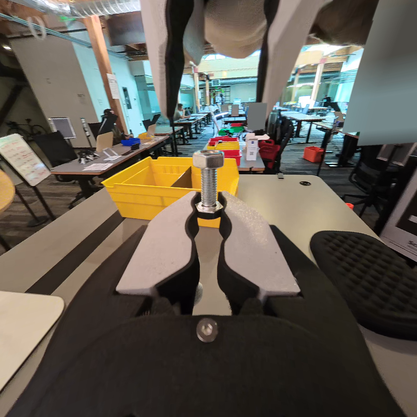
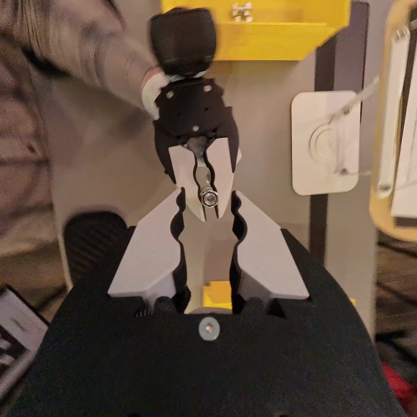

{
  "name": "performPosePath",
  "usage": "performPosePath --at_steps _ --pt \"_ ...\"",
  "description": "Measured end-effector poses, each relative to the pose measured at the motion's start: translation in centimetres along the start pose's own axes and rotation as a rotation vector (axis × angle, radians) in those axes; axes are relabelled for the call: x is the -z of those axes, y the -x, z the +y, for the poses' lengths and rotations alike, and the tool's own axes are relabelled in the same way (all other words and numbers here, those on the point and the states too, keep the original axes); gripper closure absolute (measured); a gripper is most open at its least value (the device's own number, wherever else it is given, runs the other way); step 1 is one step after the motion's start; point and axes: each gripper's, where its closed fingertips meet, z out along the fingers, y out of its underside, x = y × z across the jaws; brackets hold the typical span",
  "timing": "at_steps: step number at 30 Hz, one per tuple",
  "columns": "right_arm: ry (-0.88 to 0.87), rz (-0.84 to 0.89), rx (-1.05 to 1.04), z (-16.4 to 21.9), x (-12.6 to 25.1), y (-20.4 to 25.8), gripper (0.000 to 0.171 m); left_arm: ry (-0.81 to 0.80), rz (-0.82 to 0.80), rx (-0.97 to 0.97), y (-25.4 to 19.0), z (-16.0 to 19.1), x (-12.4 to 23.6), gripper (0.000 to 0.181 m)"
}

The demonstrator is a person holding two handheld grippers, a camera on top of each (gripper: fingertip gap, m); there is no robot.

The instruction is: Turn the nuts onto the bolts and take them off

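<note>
Left wrist view: the left gripper point(image 1: 208, 208) sits at the centre of the frame, its grey fingers point(image 1: 167, 243) pinching a small hex nut point(image 1: 208, 207). A threaded bolt point(image 1: 208, 180) stands upright through that nut, its hex head at the top, just above mid-frame. Behind it, a yellow bin point(image 1: 144, 191) with a divider rests on the pale table point(image 1: 293, 203). At the top of the frame the right gripper point(image 1: 216, 67) hangs blurred above the bolt, fingers spread. A black ribbed pad point(image 1: 370, 279) lies at the right edge.

The right wrist view looks straight down. The right gripper point(image 2: 207, 194) has its fingers point(image 2: 153, 248) spread wide around nothing, in the lower middle. Just beyond its tips, at the centre, the left gripper point(image 2: 208, 200) clamps the nut point(image 2: 203, 191) with the bolt head point(image 2: 209, 199) facing the camera. The yellow bin point(image 2: 259, 45) shows at the top, a white plate point(image 2: 325, 142) at the right.
</note>
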Motion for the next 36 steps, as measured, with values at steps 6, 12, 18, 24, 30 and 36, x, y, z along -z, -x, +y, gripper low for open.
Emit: performPosePath --at_steps 6,12,18,24,30,36 --pt "-0.021 -0.008 -0.246 1.6 -1.0 -0.2 0.132 0.014 -0.104 -0.024 1.2 0.3 -0.2 0.167" --pt "-0.059 0.007 -0.35 1.8 -1.8 -0.6 0.14 0.032 -0.175 -0.07 1.8 0.2 -0.1 0.167" --pt "-0.082 0.02 -0.358 1.5 -2.0 -1.2 0.156 0.039 -0.186 -0.087 1.8 0.2 -0.2 0.167" --pt "-0.071 0.022 -0.227 1.3 -2.0 -1.0 0.156 0.031 -0.162 -0.071 1.6 0.1 -0.2 0.167" --pt "0.012 0.024 0.049 1.4 -2.0 -0.4 0.155 0.035 -0.109 -0.07 0.9 0.2 -0.2 0.167" --pt "0.102 0.01 0.413 1.6 -1.5 0.4 0.156 0.021 -0.009 -0.032 -0.3 -0.1 -0.2 0.167"
